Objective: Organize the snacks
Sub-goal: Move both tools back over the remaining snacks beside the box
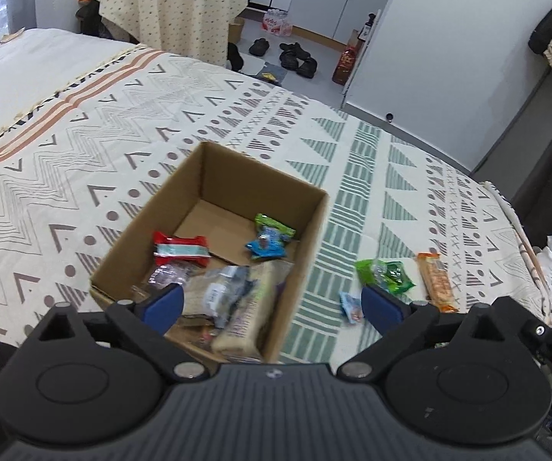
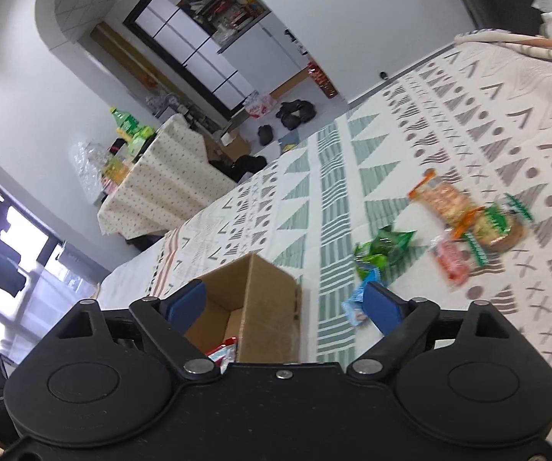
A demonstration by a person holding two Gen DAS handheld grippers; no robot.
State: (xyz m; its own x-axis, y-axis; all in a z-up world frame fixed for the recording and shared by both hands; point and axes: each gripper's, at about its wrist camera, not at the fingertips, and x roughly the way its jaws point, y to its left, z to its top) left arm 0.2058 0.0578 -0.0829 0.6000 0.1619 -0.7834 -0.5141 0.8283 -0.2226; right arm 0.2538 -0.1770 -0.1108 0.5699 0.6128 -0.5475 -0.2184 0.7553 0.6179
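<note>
Both grippers hang spread and empty above the bed. The loose snacks – green packet (image 2: pixel 385 247) nearest – lie right of the cardboard box (image 2: pixel 272 299), closer to the right gripper (image 2: pixel 285 303) than the left gripper (image 1: pixel 272 303)

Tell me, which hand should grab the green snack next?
Probably the right. The right gripper is open, and the green snack lies just ahead of its fingers. The left gripper, open too, hangs over the cardboard box, with the snack off to its side.
</note>
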